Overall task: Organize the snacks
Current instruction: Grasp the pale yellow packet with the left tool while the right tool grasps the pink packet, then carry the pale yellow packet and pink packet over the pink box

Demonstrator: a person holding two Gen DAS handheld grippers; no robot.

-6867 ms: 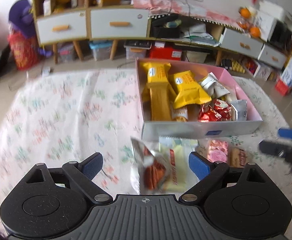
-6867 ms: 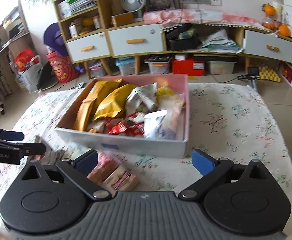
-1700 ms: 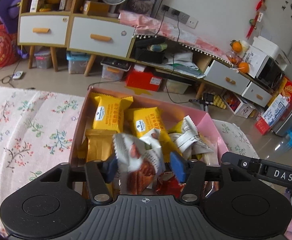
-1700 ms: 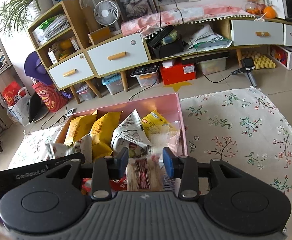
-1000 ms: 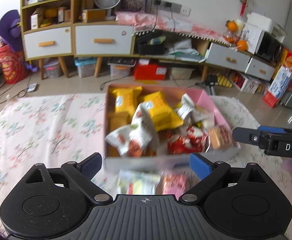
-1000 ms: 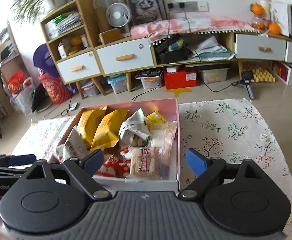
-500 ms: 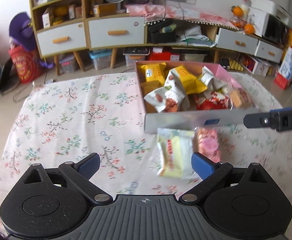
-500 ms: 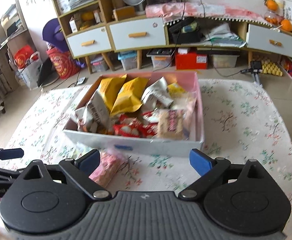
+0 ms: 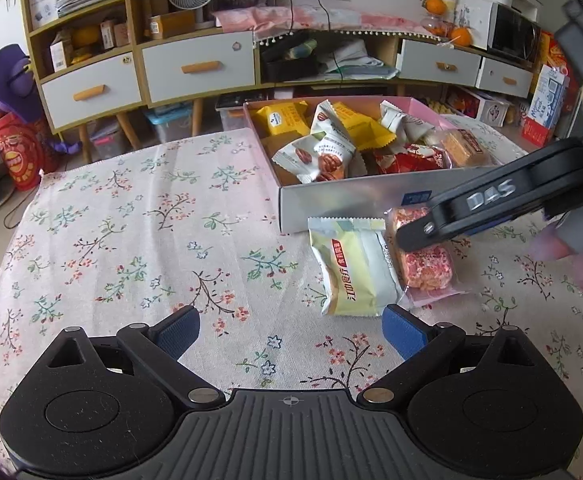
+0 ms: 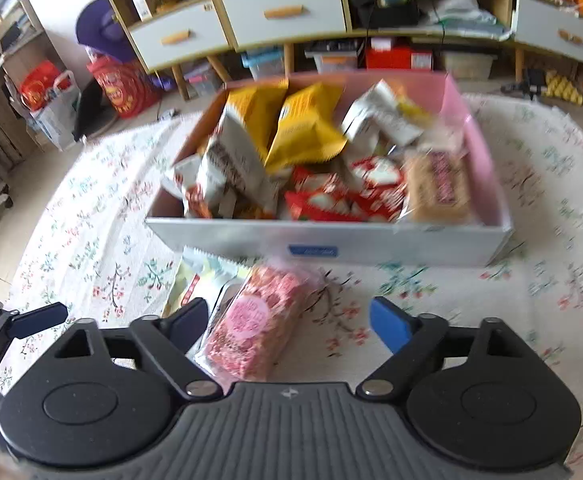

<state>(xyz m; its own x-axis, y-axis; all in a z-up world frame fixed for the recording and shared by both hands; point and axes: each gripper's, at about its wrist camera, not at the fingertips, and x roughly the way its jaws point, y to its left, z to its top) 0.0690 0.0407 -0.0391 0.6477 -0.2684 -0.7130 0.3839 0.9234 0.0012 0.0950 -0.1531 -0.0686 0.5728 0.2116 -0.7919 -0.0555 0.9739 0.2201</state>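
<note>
A pink and white box [image 9: 343, 196] [image 10: 371, 240] full of wrapped snacks stands on the flowered cloth. In front of it lie a pale yellow-green snack pack [image 9: 351, 268] [image 10: 199, 280] and a pink snack pack [image 9: 427, 264] [image 10: 255, 320]. My left gripper [image 9: 291, 332] is open and empty, just short of the yellow-green pack. My right gripper [image 10: 291, 320] is open, low over the pink pack, which lies by its left finger. The right gripper's finger [image 9: 491, 204] shows above the pink pack in the left wrist view.
The flowered cloth [image 9: 131, 240] covers the table to the left of the box. Behind the table stand shelves and drawers [image 9: 199, 68] with clutter, and red bags on the floor [image 10: 127, 80]. My left gripper's finger [image 10: 39, 320] shows at the left edge of the right wrist view.
Both grippers let go of their snacks into the box and opened. They then pulled back and dropped towards the two packs in front of the box; the right one has closed in on the pink pack.
</note>
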